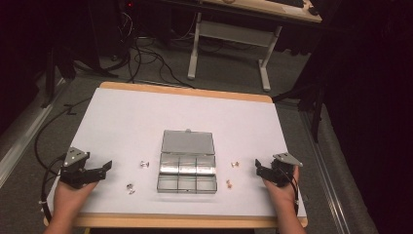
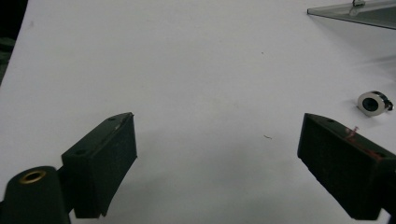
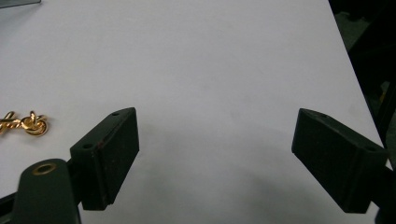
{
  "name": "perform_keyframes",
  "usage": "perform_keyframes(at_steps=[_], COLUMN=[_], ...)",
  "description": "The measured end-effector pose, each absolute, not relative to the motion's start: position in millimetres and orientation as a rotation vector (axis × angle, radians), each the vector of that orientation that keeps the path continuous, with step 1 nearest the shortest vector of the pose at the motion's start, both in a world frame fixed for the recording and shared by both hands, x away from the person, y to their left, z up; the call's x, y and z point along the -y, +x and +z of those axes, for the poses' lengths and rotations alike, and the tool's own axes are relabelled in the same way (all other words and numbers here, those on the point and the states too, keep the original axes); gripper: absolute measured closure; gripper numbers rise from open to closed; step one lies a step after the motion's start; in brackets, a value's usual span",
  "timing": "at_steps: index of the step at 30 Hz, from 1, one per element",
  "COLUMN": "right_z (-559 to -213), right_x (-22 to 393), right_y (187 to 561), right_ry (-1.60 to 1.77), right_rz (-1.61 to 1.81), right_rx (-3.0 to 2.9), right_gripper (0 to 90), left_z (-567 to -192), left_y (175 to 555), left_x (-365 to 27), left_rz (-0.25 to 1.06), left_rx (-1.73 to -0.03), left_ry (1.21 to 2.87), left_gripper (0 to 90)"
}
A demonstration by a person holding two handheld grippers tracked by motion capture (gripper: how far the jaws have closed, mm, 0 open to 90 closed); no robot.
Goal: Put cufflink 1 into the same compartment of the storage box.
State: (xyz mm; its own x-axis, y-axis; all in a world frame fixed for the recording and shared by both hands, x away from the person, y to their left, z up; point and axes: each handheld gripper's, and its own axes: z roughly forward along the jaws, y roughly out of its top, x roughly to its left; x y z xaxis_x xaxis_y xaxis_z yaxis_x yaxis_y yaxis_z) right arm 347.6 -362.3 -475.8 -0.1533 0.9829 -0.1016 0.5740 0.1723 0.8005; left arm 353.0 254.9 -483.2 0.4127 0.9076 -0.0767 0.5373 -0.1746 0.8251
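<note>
Both grippers gape empty: the silver ring [image 2: 374, 102] lies at two o'clock off the left gripper [image 2: 217, 163], nearer than the gold piece [image 3: 24, 123] at nine o'clock of the right gripper [image 3: 215, 158].

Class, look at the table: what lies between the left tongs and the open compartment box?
In the high view, two small silver pieces lie on the white tabletop between the left tongs and the box.

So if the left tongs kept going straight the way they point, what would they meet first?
Probably nothing. The left tongs stand open over the bare white table top. The silver ring and the clear box lid lie off to one side, though depth is hard to judge.
</note>
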Motion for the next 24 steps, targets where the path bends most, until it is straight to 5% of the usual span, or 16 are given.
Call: perform_keyframes(at_steps=[13, 24], right_z=[-472.2, -471.3], right_x=[359.4, 318.0], right_y=[339.8, 352.8], right_ry=[1.44, 1.346], right_rz=[0.87, 1.018], right_rx=[-1.854, -2.073], right_gripper=[21.0, 50.0], left_z=[-483.6, -483.6], left_y=[356.2, 356.9], left_x=[-257.3, -259.5], left_rz=[0.525, 0.507], left_rx=[-1.254, -1.276], left_ry=[1.839, 1.817], left_gripper=[21.0, 22.6])
